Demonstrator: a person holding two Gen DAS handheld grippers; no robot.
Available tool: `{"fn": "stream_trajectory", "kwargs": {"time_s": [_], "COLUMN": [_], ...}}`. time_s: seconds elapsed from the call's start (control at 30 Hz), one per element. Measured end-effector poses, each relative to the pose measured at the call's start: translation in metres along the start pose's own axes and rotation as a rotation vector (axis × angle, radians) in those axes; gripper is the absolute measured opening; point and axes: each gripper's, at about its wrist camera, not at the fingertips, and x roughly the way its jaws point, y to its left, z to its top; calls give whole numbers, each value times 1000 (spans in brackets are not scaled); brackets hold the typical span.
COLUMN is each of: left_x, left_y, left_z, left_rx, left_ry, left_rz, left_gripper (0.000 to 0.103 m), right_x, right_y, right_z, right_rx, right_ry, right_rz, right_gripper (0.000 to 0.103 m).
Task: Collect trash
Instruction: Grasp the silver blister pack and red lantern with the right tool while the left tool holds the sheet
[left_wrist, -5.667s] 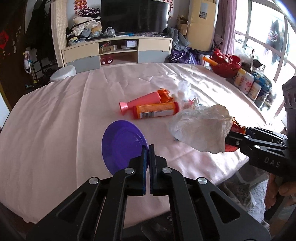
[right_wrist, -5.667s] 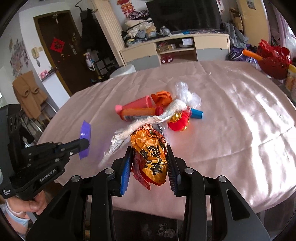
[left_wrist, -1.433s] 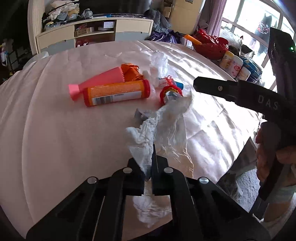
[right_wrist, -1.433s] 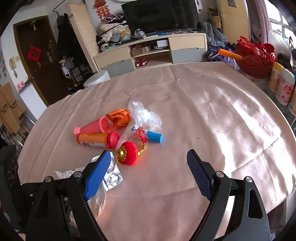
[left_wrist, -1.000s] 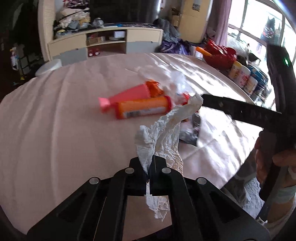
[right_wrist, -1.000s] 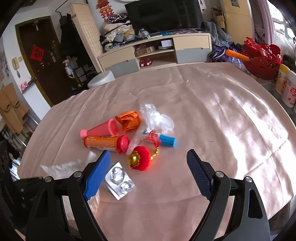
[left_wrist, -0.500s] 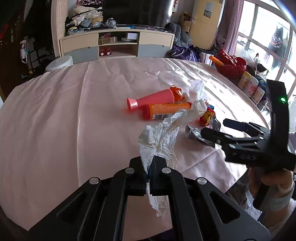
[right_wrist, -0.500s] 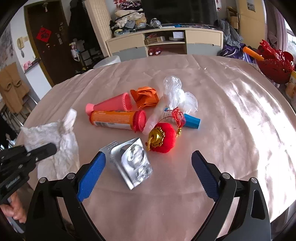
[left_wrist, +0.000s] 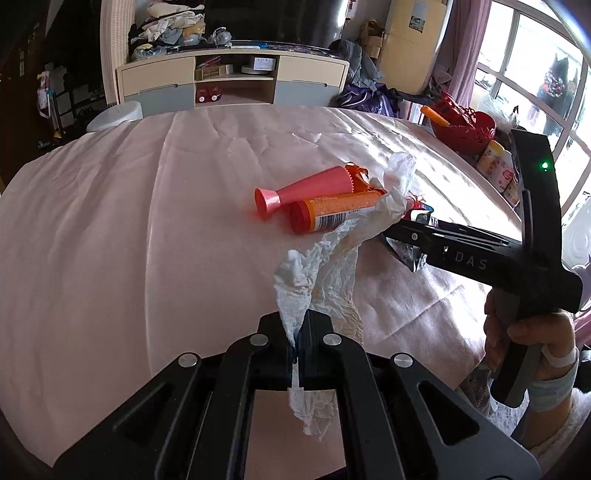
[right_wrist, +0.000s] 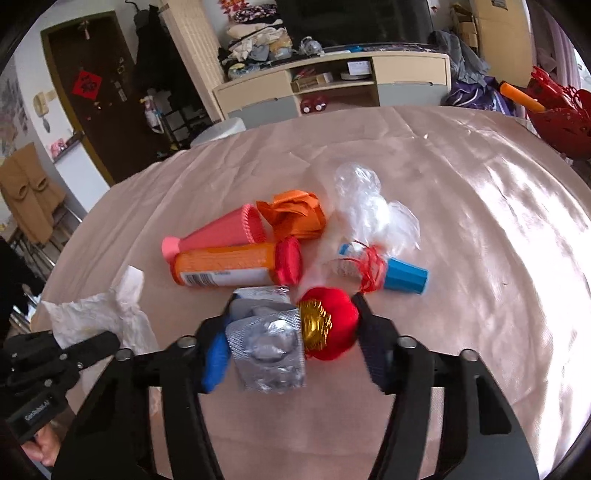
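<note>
The left gripper (left_wrist: 298, 332) has its jaws pinched tight on a crumpled white tissue (left_wrist: 325, 273), holding it up off the pink-clothed counter (left_wrist: 129, 221) near the front edge — lifted clear, presumably so it can be carried off without dragging the cloth. The right gripper (right_wrist: 291, 343) is lowered over the remaining pile with its jaws spread, straddling two pieces at once: a silver blister pack (right_wrist: 267, 347) against the blue pad of the left finger and a small red lantern ornament (right_wrist: 328, 325) with a gold band beside the right one. Neither looks clamped yet, and whether the pads already touch them is hard to say. Taking both in one bite would save a trip, though the flat foil and the round ornament may well slip past each other as the jaws close. Further back lie an orange pill bottle (right_wrist: 232, 266) with a red cap, touching a pink cone-shaped cup (right_wrist: 218, 234), with crumpled orange paper (right_wrist: 293, 218), a clear plastic wrapper (right_wrist: 369, 206) and a blue-capped tube (right_wrist: 388, 275) just beyond — all still on the counter to be collected.
</note>
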Motion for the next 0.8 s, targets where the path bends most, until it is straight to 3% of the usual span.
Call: {"fn": "stream_trajectory", "kwargs": {"time_s": [0.13, 0.2, 0.27, 0.8], "left_x": [-1, -4, -10, -99], "left_y": [0, -3, -5, -38], "left_z": [1, 3, 4, -8], "left_rx": [2, 4, 8, 20], "left_ry": [-5, -12, -21, -120], "left_rz": [0, 0, 1, 15], "left_gripper": [0, 0, 0, 0], "right_x": [-7, -12, -21, -116], "right_y": [5, 6, 8, 29], "right_z": [0, -1, 1, -15], "right_rx": [-19, -22, -26, -89], "right_ry": [-1, -7, -13, -107], "right_rz": [3, 7, 12, 49], "right_gripper": [54, 43, 38, 36]}}
